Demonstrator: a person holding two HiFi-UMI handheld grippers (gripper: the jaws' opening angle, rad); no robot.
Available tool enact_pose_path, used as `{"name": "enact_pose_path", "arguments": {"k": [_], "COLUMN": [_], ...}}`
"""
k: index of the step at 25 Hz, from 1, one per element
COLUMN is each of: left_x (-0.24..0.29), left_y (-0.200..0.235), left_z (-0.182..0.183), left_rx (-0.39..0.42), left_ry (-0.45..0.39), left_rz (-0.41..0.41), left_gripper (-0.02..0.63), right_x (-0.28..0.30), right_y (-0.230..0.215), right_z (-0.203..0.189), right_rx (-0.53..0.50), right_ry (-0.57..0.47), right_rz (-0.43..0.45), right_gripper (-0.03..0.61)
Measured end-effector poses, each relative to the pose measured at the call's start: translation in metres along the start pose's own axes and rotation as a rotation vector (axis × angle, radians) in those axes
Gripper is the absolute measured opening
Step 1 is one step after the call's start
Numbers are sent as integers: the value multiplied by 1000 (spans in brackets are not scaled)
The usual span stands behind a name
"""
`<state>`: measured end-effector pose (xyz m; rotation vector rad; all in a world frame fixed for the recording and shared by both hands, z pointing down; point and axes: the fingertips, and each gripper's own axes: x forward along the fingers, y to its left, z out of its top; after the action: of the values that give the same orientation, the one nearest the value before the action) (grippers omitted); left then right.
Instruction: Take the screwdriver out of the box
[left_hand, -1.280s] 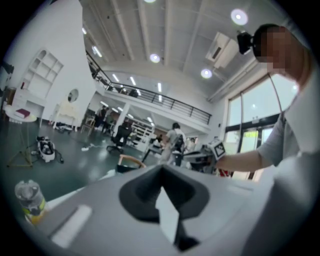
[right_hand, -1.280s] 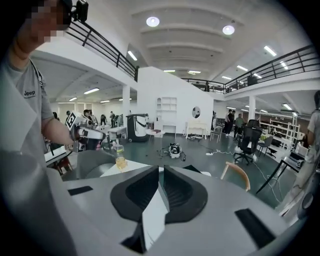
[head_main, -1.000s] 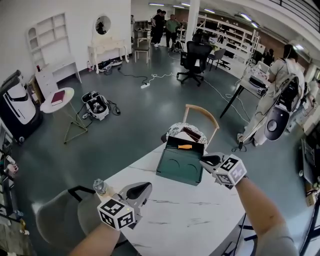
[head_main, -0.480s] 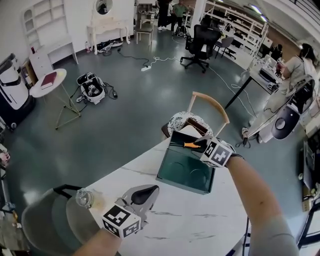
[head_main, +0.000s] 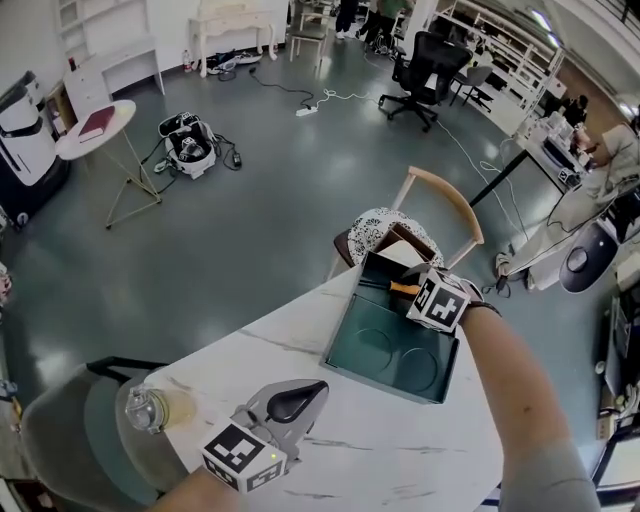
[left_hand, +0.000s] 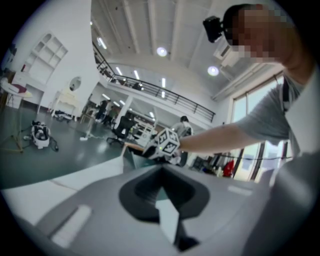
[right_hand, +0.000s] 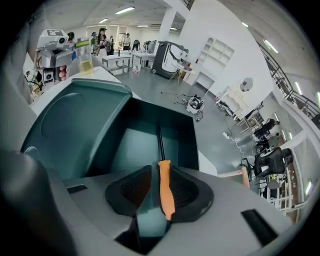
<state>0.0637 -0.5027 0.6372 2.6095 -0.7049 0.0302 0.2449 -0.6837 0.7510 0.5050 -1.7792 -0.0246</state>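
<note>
The right gripper (head_main: 408, 289) reaches into the far end of the open green box (head_main: 352, 322), which sits on the white bench (head_main: 400, 440) with its lid laid flat toward the person. In the right gripper view the screwdriver (right_hand: 164, 189) lies in the box (right_hand: 135, 145), its dark shaft running along the floor to the far wall and its orange handle coming back between the jaws of the right gripper (right_hand: 160, 169). The jaws are set on either side of the handle but not fully closed. The right pad sits against the handle and a narrow gap shows on the left. The left gripper (head_main: 306, 392) hovers low over the near part of the bench, well apart from the box. In its own view the left gripper (left_hand: 160, 171) has its jaws together at the tips with nothing between them. A clear bottle (head_main: 150, 408) stands at the bench's left edge, and a wooden-backed chair (head_main: 446, 195) stands just beyond the box.
</note>
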Motion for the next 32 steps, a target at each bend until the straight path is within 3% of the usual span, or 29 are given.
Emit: {"name": "enact_pose_path", "arguments": {"k": [6, 16, 25, 32], "left_x": [1, 1, -6, -14], "left_y": [2, 0, -1, -8], "left_z": [-5, -12, -16, -3], "left_rx": [-12, -18, -23, -28], "left_ry": [3, -8, -10, -20], "left_rz": [-12, -21, -20, -15], "left_gripper": [3, 3, 3, 3], "right_x": [5, 14, 16, -20], "right_y": [-3, 1, 3, -10], "right_z": [-2, 1, -2, -3], "right_rx": [-88, -115, -139, -80], "right_ry": [57, 95, 141, 119], "right_rz": [-2, 29, -23, -88], "right_gripper": [98, 71, 66, 66]}}
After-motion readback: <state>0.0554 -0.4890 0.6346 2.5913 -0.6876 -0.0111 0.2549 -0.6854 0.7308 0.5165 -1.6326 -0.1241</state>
